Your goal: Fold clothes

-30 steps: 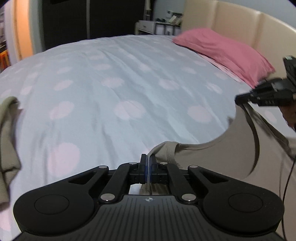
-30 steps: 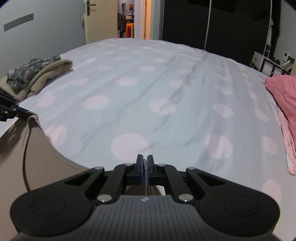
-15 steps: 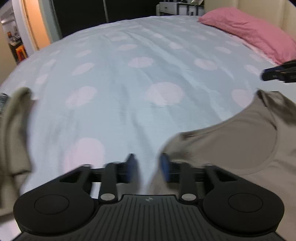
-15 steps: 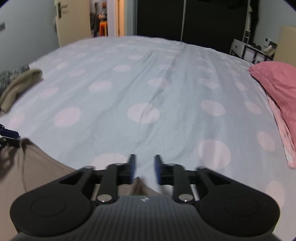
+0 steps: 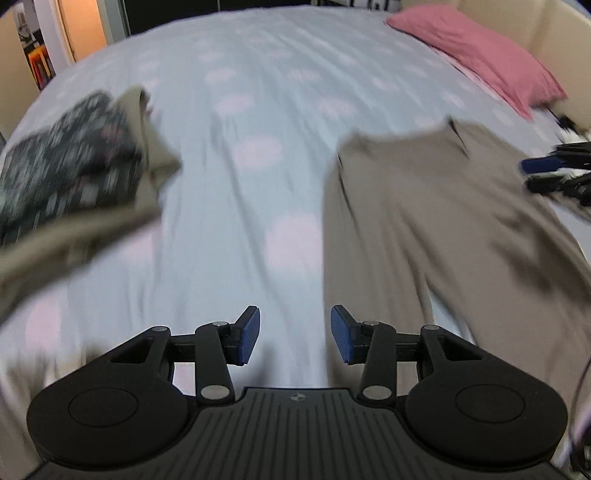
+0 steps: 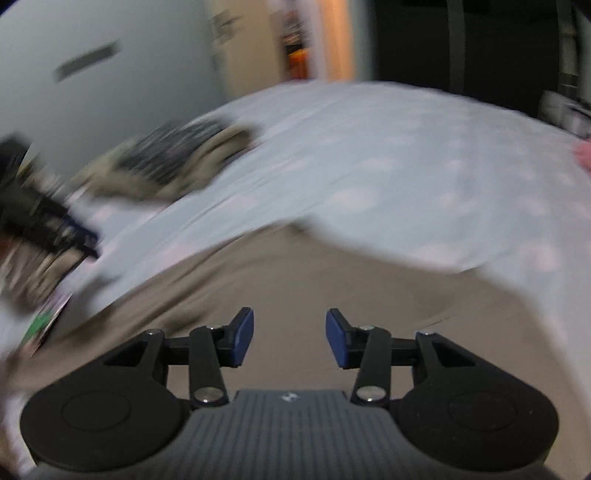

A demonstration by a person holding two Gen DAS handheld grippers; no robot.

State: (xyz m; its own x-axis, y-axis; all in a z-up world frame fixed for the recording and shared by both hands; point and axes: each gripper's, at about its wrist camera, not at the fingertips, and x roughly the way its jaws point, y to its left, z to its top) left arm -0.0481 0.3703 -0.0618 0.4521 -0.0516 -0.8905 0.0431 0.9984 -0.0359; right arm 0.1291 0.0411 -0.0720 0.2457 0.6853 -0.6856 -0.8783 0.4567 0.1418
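On the bed, both views: pale blue bedspread [image 5: 258,122] with faint pink dots fills most of each frame.
Left gripper [image 5: 294,339]: bottom centre of the left wrist view, jaws apart, nothing between the blue pads [image 5: 248,338], only bedspread below the gap. Jaws have just been opening.
Right gripper [image 6: 289,341]: bottom centre of the right wrist view, jaws apart and empty, beige fabric under the gap but pads not pressing on it. Jaws have just been opening, further in the last moment.
Beige garment [image 5: 443,221]: lies flat on the bedspread, right half of the left wrist view, running from mid-frame down to the lower right; held by neither gripper. In the right wrist view it fills the lower middle.
Right gripper seen from the left wrist view: right edge, mid-height, blurred, just above the garment's right side.
Left gripper seen from the right wrist view: left edge, mid-height, blurred.
Pile of clothes [image 5: 77,173]: left side of the left wrist view, dark patterned piece on top of beige pieces, well apart from the flat garment; blurred.
Pink pillow [image 5: 480,59]: upper right of the left wrist view, against the cream headboard [image 5: 554,33].
Blur: strong in the right wrist view, fine detail unreadable.
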